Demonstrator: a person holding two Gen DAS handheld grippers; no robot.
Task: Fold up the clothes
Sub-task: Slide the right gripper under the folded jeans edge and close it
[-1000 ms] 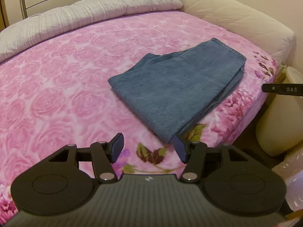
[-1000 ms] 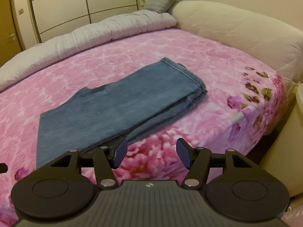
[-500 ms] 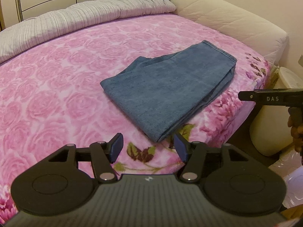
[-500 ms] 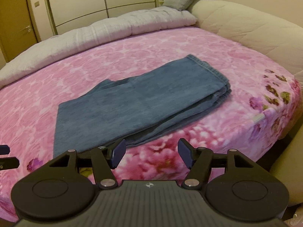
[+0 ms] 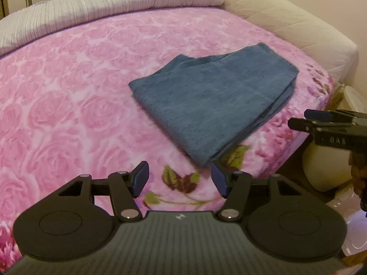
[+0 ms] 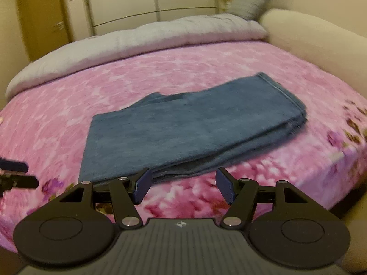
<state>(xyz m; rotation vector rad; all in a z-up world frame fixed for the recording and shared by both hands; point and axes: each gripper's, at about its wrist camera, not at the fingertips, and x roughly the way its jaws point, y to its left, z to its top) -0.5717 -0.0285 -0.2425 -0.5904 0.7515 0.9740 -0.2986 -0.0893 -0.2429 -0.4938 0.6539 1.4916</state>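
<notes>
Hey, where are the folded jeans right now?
The folded jeans lie on the pink rose blanket near the bed's front edge, right of centre in the left wrist view, just beyond both open grippers.

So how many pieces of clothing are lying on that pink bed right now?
1: a folded pair of blue jeans lies on the pink blanket, near the bed's front edge, just beyond both claws. Nothing else shows, though more could lie outside the cameras' view.

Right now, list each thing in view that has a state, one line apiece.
Jeans: folded in layers, lying flat on the blanket near the bed's edge, nothing gripping them.
Blanket: spread over the bed.
Left gripper: jaws open, empty, just short of the jeans' corner.
Right gripper: jaws open, empty, at the jeans' near edge.
Door: closed.
</notes>
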